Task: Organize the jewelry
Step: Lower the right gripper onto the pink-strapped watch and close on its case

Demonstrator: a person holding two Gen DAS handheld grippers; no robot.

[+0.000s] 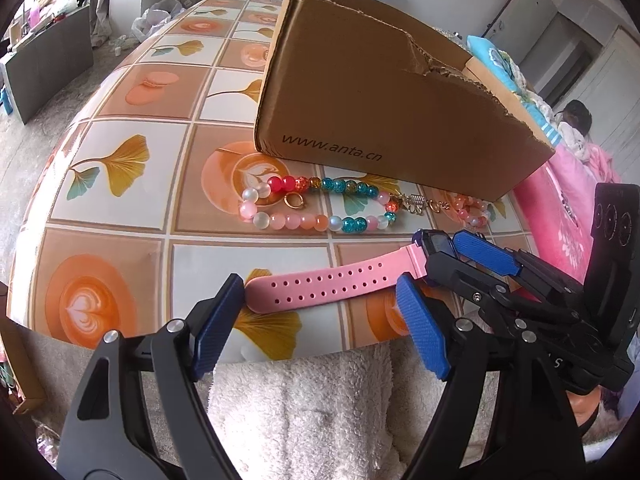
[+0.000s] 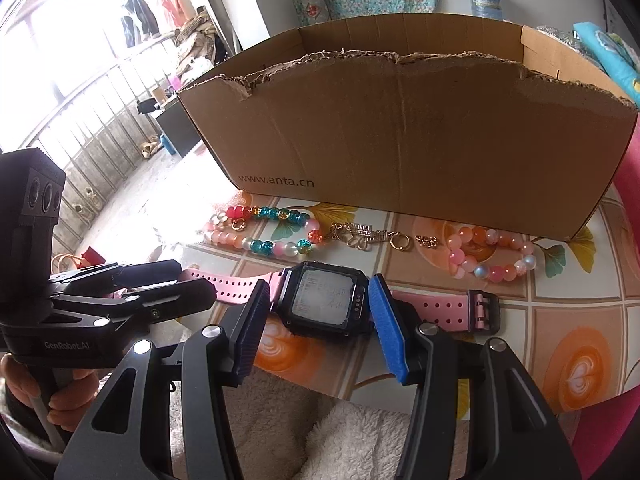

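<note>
Watch [image 2: 326,304], pink perforated strap and black square case, lying flat near the front edge of the table [image 1: 120,216]; strap runs left to right, buckle end to the right in the right wrist view. Right gripper [image 2: 316,326]: blue pads set at either side of the case, close against it; a firm grip cannot be told. Left gripper [image 1: 320,308]: jaws wide apart, straddling the free strap end, one pad at the strap tip, the other near its middle, not pressing.

Beaded bracelet [image 1: 312,204], long loop of pink, white, teal and red beads, lies behind the watch, just in front of the box. Gold ring [image 1: 294,200] sits inside that loop. Gold clasp and charm pieces [image 2: 360,236] trail from its right end. Second bracelet [image 2: 492,258], pink and orange beads, lies further right.

Cardboard box [image 2: 400,128], open top, torn upper edge, printed "www.anta.cn", stands behind the jewelry. Tablecloth shows ginkgo leaf and latte squares. White fleecy fabric [image 1: 304,408] below the table edge.
</note>
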